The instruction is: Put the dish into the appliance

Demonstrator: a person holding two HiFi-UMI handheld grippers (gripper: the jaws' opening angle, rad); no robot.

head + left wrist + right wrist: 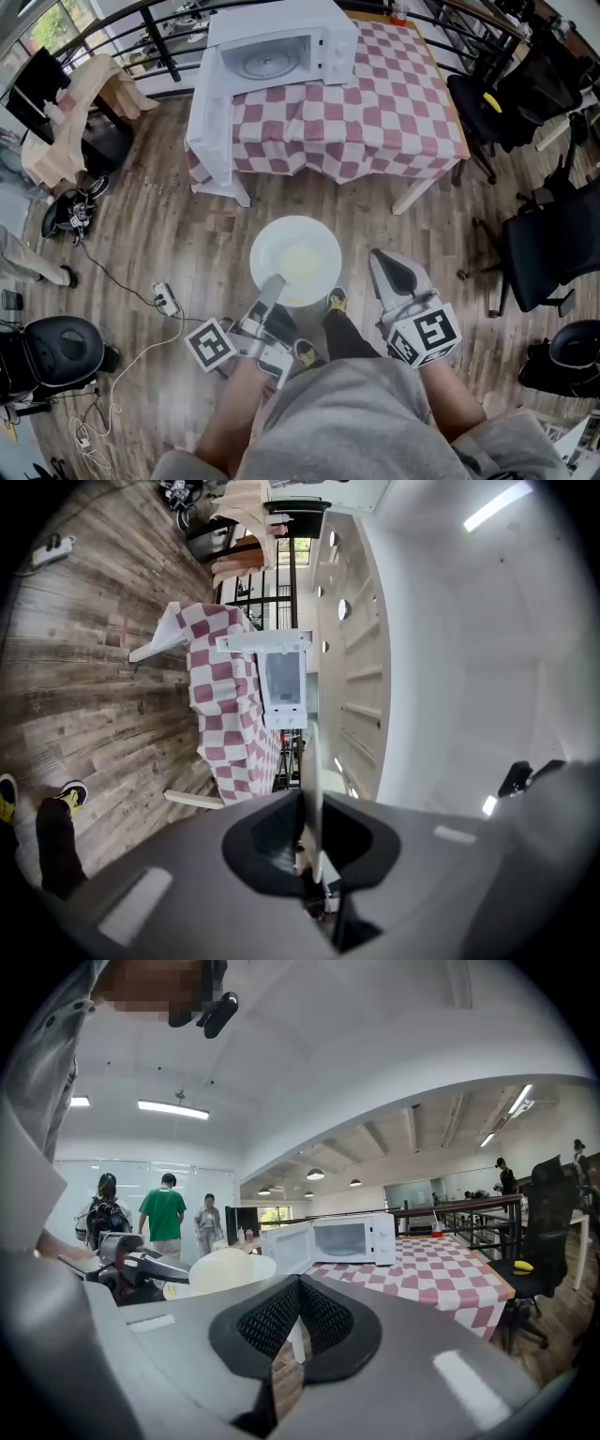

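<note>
The left tongs (pixel 273 284) are pinching the near rim of the white dish (pixel 296 259), holding it face up in the air over the wooden floor (pixel 169 225), well apart from the checkered surface (pixel 394 103). The right tongs (pixel 382 262) are hovering just beside the dish, jaws pressed together with nothing between them. The microwave (pixel 281 42) is sitting at the surface's left end, its door (pixel 211 112) hanging open past the left edge.

Bright, even indoor light from long white ceiling strip lamps (pixel 173 1108) — shadows soft, round white dish (pixel 295 260) slightly overexposed — both gripper views bend strongly, with black corners.
</note>
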